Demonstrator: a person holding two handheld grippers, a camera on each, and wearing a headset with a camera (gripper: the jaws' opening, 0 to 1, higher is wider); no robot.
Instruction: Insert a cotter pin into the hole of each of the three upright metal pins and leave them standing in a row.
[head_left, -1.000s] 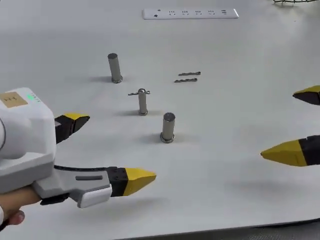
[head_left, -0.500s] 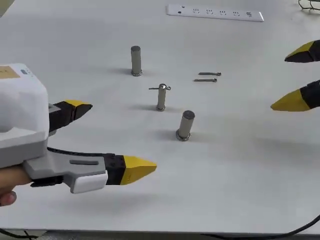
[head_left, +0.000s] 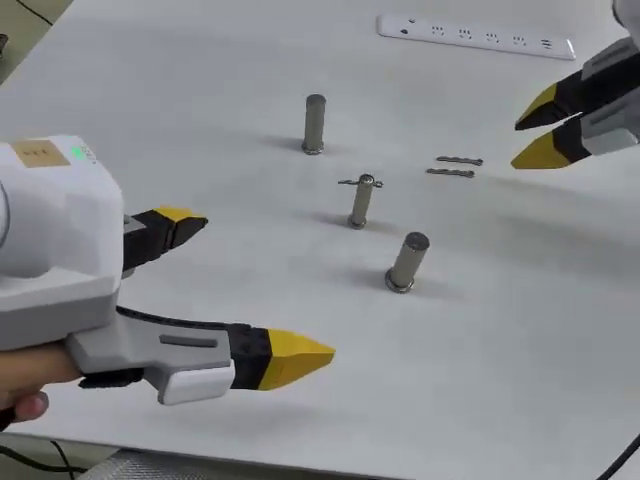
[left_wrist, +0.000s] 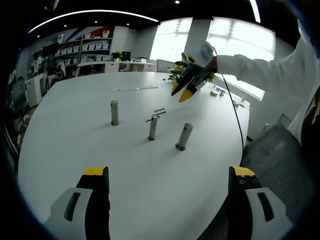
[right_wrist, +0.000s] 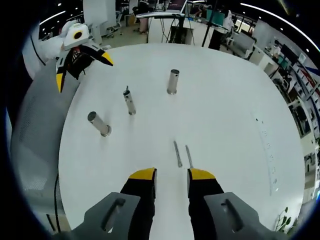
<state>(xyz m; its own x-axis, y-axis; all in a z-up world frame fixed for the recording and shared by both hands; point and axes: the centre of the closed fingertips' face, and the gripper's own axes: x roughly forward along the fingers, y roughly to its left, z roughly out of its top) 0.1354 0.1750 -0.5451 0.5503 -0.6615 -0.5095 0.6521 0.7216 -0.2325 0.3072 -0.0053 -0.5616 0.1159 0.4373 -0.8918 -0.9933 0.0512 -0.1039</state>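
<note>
Now the two loose cotter pins (right_wrist: 182, 154) lie just ahead of the right gripper (right_wrist: 171, 174), pointing away from it; its jaws are a little open, holding nothing.

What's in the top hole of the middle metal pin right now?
A cotter pin crosses the top of the middle metal pin, its long end sticking out sideways. The hole itself is covered by it and too small to make out.
</note>
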